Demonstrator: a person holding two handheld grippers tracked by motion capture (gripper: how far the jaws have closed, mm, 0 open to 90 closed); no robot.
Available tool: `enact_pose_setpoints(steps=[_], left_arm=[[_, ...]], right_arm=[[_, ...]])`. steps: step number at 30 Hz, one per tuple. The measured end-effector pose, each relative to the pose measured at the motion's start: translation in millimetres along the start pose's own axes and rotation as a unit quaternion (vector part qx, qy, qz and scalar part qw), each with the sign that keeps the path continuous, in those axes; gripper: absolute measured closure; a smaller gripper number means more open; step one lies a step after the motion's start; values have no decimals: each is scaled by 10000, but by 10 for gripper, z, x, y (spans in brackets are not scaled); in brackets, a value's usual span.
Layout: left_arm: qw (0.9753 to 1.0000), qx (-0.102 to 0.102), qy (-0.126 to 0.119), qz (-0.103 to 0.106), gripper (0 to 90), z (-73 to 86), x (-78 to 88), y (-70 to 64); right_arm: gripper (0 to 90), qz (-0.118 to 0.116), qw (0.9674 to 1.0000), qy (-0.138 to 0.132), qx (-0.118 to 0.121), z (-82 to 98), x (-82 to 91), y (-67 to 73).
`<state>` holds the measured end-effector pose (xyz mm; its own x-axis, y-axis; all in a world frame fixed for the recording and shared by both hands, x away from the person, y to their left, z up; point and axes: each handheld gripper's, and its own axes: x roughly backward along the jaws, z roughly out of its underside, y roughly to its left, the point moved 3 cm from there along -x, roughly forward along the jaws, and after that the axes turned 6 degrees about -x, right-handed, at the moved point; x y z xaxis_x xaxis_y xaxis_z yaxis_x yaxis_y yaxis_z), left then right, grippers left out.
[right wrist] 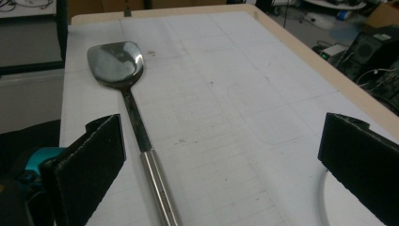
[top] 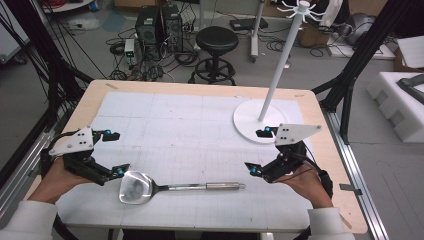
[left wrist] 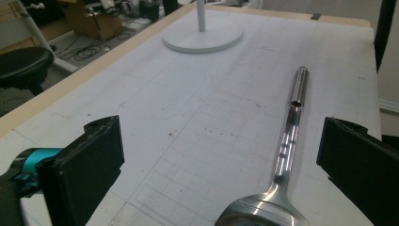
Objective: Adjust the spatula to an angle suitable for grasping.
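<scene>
While both tongs hang just above the white mat (top: 190,125), each has its jaws spread wide and grips nothing. From above, the left tongs (top: 114,152) sit right at the blade end of a metal spatula (top: 175,187), the nearer jaw tip almost at the blade's edge, though I cannot tell whether it touches. The right tongs (top: 262,150) stand just past the handle's tip, a little beyond and above it, not touching.

Looking along the left tongs (left wrist: 219,160), the spatula (left wrist: 287,141) runs away between the jaws, closer to the right-hand jaw, with the blade cut off at the bottom edge and the hollow handle end pointing off toward the stand's round white base (left wrist: 203,37). This view shows the open end of the tubular handle, which the high view blurs.

Looking along the right tongs (right wrist: 221,160), the spatula (right wrist: 136,122) lies the other way: handle near the left-hand jaw, blade far off by the mat's edge, its dished face catching dull reflections.

Both hands (top: 60,177) come from the near edge, white sleeves at the wrists, palms wrapped under the tongs, which angle inward toward each other. Beyond the right tongs stands the white stand (top: 275,80) with its pole leaning slightly and pegs at the top.
</scene>
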<state>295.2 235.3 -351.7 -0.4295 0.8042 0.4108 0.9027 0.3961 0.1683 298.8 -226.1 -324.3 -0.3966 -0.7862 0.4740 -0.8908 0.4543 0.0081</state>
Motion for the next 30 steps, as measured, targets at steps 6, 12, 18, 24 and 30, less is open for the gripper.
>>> enact_pose_setpoints(steps=[6, 12, 18, 24, 30], left_arm=[[9978, -262, 473, 381, 17, -162, -147, -8], [9938, -532, 832, 505, 17, -336, -305, 11], [9882, -757, 1111, 734, 17, -486, -477, -21], [9799, -970, 1422, 1007, 17, -550, -683, -120], [9716, -1117, 1699, 1210, 17, -552, -899, -210]], right_arm=[[1, 169, 9993, -307, -106, 94, 98, -21], [1, 327, 9974, -613, -213, 160, 199, -57], [1, 386, 9956, -812, -266, 236, 253, -86], [1, 433, 9933, -981, -440, 300, 254, -104], [2, 429, 9924, -1055, -466, 319, 255, -122]])
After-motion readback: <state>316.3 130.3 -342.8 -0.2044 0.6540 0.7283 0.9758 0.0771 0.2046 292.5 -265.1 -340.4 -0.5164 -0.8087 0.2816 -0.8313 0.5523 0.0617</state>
